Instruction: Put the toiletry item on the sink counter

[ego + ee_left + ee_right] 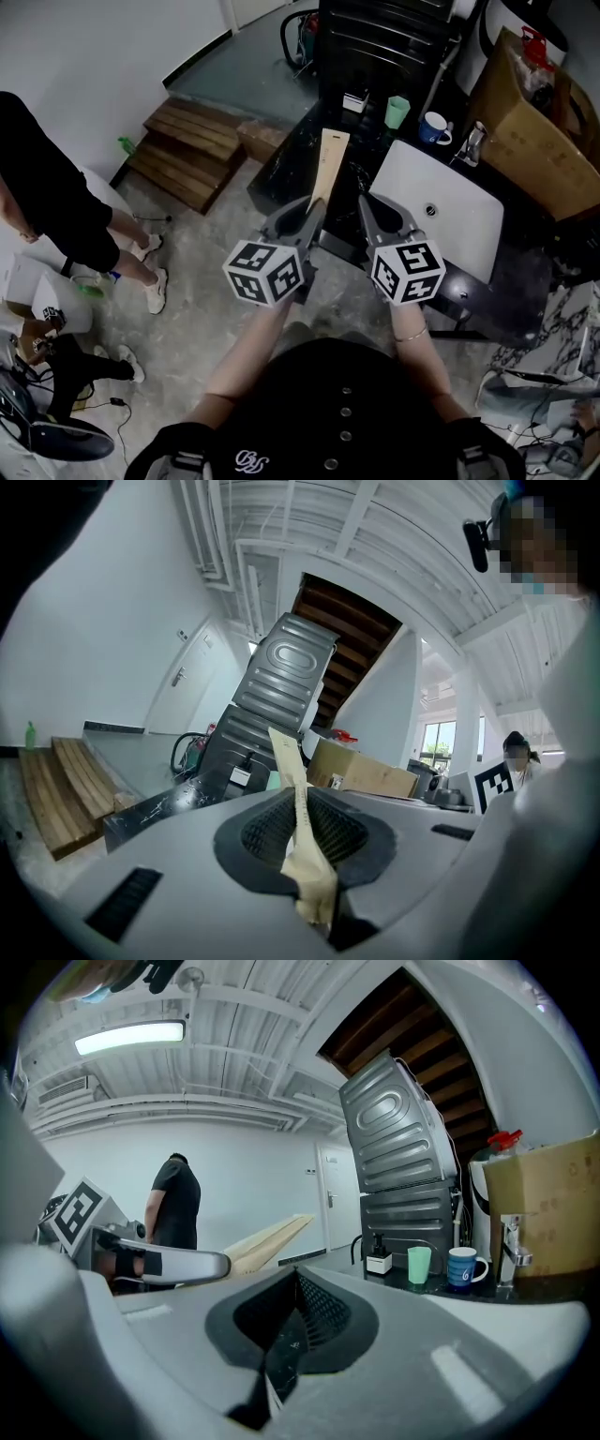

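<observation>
between the pads of the left tongs (314,204) (300,808) a long flat tan pack (330,161) (289,761) is pinched at its near end, its far end slanting out over the dark marbled counter (520,281); whether it touches i can't tell. just beside them the right tongs (367,202) (295,1312) are closed on nothing. beyond sits the white basin (441,211), sunk in that counter, with a tap (473,142) at its back edge. a green cup (397,111) (418,1265) and a blue mug (433,127) (463,1267) stand near the tap; i can't see inside them. an open cardboard box (534,141) holds something red-topped (534,42). wooden steps (192,150) lie on the concrete floor, left.
</observation>
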The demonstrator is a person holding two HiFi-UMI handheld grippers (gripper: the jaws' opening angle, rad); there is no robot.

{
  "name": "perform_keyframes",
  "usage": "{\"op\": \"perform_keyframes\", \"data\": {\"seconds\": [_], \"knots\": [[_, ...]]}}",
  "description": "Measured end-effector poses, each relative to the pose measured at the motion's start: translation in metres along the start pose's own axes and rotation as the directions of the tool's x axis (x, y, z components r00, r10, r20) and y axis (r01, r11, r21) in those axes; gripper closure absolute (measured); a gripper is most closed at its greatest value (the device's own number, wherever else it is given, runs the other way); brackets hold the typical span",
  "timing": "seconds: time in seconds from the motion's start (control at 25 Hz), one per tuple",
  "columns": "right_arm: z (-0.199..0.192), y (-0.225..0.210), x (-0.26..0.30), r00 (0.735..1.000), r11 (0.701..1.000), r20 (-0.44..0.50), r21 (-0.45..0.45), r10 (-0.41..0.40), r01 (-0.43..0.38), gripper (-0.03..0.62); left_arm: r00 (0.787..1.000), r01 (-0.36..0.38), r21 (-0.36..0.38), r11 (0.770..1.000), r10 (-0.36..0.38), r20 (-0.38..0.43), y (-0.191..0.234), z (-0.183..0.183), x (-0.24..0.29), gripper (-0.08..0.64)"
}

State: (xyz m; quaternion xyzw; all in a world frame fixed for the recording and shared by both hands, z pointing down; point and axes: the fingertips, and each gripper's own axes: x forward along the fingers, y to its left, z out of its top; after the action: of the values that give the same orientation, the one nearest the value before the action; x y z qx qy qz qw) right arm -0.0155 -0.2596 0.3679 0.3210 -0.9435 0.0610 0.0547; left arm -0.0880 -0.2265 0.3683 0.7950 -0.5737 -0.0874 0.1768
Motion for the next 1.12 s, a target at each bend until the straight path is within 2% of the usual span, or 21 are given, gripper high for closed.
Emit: {"op": "perform_keyframes", "data": {"seconds": [0.44, 0.64, 0.84, 1.12], "knots": [[-0.012, -0.014, 0.026, 0.999, 0.999, -0.036, 0.030, -0.017, 0.018, 0.588, 0.998, 0.011, -0.049, 0.999, -0.014, -0.061, 0.021, -0.015, 0.028, 0.517], [-0.017, -0.027, 0.038, 0.997, 0.995, -0.036, 0.070, -0.064, 0.066, 0.588, 0.994, 0.036, -0.038, 0.999, -0.040, -0.098, 0.038, -0.012, 0.046, 0.517], [-0.019, -0.038, 0.048, 0.991, 0.983, -0.041, 0.130, -0.125, 0.129, 0.588, 0.983, 0.077, -0.027, 0.997, -0.081, -0.167, 0.050, -0.011, 0.061, 0.517], [-0.025, -0.054, 0.058, 0.982, 0.968, -0.057, 0.170, -0.179, 0.186, 0.588, 0.969, 0.114, -0.032, 0.993, -0.118, -0.217, 0.059, -0.014, 0.082, 0.517]]}}
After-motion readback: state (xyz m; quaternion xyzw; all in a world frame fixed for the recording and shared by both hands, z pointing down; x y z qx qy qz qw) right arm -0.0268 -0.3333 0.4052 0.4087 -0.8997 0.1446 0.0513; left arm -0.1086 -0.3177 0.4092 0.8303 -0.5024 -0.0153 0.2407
